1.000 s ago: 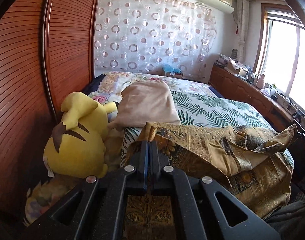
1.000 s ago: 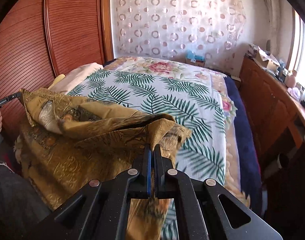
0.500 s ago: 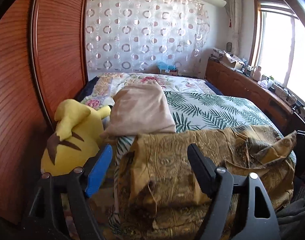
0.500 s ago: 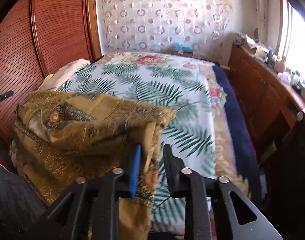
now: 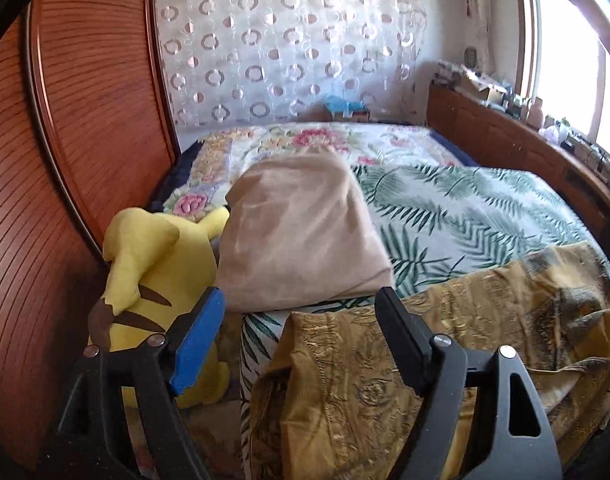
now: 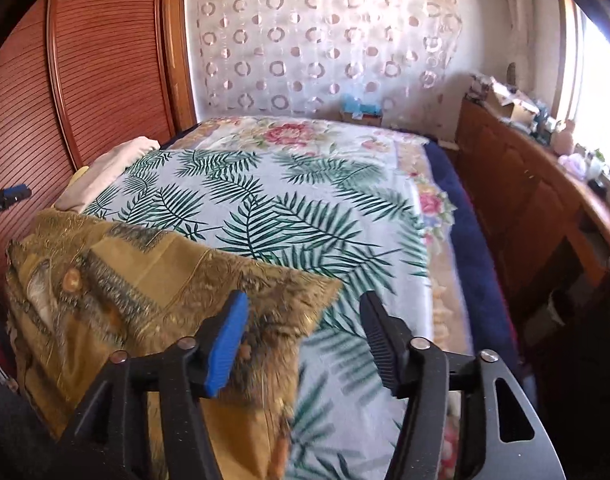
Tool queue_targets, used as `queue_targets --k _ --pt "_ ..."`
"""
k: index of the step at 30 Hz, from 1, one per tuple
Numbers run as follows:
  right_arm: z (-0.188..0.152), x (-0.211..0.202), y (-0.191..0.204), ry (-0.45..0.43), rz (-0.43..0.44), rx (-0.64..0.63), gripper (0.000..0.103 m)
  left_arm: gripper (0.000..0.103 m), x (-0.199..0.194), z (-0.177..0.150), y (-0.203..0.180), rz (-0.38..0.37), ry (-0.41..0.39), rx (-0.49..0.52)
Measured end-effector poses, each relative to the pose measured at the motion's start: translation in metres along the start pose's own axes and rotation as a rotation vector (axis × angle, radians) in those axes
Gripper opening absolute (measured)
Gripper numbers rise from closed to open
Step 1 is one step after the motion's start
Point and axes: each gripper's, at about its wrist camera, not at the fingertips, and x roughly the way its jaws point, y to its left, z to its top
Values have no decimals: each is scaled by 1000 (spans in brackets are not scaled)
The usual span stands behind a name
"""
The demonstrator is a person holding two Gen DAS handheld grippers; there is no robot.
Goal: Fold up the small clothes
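Note:
A golden-brown patterned garment (image 5: 445,352) lies folded along the near edge of the bed, part of it hanging over the edge. It also shows in the right wrist view (image 6: 137,292). My left gripper (image 5: 301,312) is open and empty, just above the garment's left corner. My right gripper (image 6: 305,320) is open and empty, over the garment's right corner. The tip of the left gripper shows at the left edge of the right wrist view (image 6: 7,196).
The bed has a palm-leaf sheet (image 6: 273,208). A folded beige cloth (image 5: 301,232) lies on the left part of the bed beside a yellow plush toy (image 5: 153,280). A wooden wardrobe (image 5: 65,120) stands left; a wooden cabinet (image 6: 525,200) runs along the right.
Both grippers were shut on the garment's corners, holding it up. They have opened and let go, and the garment now rests on the bed edge.

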Motion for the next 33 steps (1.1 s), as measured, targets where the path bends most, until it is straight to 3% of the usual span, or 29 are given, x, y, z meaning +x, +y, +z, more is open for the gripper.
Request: queue_targets --k 7,15,18,20,24,26,28,33 --pt "4 53 -10 97 4 23 63 78 33 -16 5 -11 133 -6" --pt "9 76 -18 141 7 27 64 78 49 -26 4 8 186 13" --pt "8 78 -15 136 9 20 64 68 54 -26 1 -6 198 26" --pt "7 83 -9 137 15 7 64 52 53 -27 -2 -42 200 29" --pt "4 86 -1 130 44 -25 51 30 49 -27 -13 -75 197 85" --pt "2 85 0 125 57 -34 37 16 47 -28 -16 -86 192 95" --pt "1 83 2 119 76 -44 15 11 42 -28 -19 -88 173 108" --pt "1 68 8 64 62 -77 7 9 2 -19 -22 -116 57 60"
